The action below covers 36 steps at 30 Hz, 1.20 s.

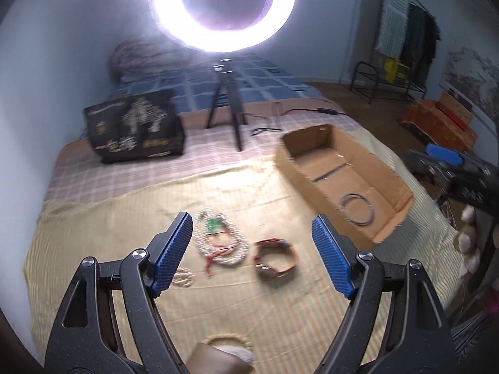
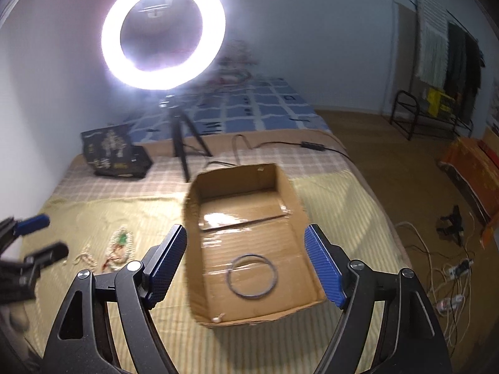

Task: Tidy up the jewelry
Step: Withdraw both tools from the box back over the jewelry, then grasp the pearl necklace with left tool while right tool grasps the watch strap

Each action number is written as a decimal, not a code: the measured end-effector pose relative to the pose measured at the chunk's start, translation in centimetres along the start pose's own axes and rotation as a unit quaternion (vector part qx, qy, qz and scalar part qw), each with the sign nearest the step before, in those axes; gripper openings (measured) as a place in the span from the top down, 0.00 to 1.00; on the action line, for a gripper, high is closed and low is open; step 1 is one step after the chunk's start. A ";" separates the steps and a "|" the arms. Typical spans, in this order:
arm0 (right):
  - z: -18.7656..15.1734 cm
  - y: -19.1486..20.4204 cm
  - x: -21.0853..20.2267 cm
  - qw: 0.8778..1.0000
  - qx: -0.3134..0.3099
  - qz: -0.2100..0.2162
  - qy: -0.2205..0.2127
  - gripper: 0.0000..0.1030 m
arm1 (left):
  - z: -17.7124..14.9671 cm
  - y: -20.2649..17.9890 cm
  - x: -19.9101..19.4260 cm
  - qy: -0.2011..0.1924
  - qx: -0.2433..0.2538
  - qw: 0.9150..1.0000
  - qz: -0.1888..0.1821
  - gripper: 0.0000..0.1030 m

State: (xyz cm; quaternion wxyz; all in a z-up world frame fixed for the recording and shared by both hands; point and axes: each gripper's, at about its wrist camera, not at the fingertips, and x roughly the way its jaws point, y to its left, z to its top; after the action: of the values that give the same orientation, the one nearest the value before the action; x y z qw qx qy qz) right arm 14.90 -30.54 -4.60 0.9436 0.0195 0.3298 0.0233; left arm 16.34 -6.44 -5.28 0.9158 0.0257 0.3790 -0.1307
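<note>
Left to right across the yellow cloth (image 1: 124, 218): small pale bead piece (image 1: 184, 279), just beside the left gripper's near finger; coiled white bead necklace (image 1: 218, 243) with red and green bits, lying ahead of the left gripper (image 1: 252, 249) and between its finger lines; brown-and-red bangle stack (image 1: 276, 260), just right of the necklace, also within the gap; cardboard box (image 1: 383, 174) further right, one thin metal bangle (image 1: 357, 208) flat on its floor.

Left gripper: jaws spread wide, nothing between the pads. Right gripper (image 2: 246, 261): likewise spread and empty, hovering over the box with the metal bangle (image 2: 252, 275) framed between its fingers.

Judgement: loose pieces lie well left of the right gripper, directly forward of and below the left one; left is the nearer hand. The necklace coil's long axis runs roughly along the left fingers' forward line, so closing across its short width looks workable; the box lies to the right for the drop.
</note>
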 end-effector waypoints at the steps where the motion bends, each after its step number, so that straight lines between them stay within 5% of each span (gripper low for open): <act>1: -0.1 0.5 -0.1 1.000 -0.006 0.008 -0.002 0.25 | -0.1 1.0 -0.1 0.001 -0.009 1.000 0.007 0.21; 13: -2.1 7.9 3.0 0.989 -0.077 0.098 0.077 0.25 | -1.9 8.9 1.3 0.042 -0.095 0.994 0.042 0.22; 18: -3.1 9.2 5.7 0.983 -0.067 0.120 0.125 0.26 | -4.2 11.2 4.3 0.109 -0.149 0.982 0.035 0.39; 22: -3.9 9.3 8.4 0.976 -0.041 0.129 0.173 0.45 | -5.3 12.2 6.1 0.146 -0.177 0.973 0.025 0.46; 26: -4.8 9.4 10.2 0.971 -0.040 0.125 0.200 0.47 | -5.6 12.4 7.6 0.166 -0.177 0.970 0.024 0.50; 29: -4.9 9.6 11.2 0.969 -0.044 0.118 0.212 0.59 | -5.7 12.7 8.8 0.178 -0.186 0.966 0.025 0.50; 36: -5.1 9.8 12.4 0.966 -0.044 0.115 0.226 0.60 | -5.8 13.1 11.4 0.195 -0.191 0.961 0.043 0.50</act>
State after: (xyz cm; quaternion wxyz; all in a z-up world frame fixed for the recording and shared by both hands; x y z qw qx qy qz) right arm 21.14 -19.97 -15.81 0.8353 0.0103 0.5288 0.1503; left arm 23.50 4.50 -18.11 0.8166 -0.1084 0.5669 -0.0083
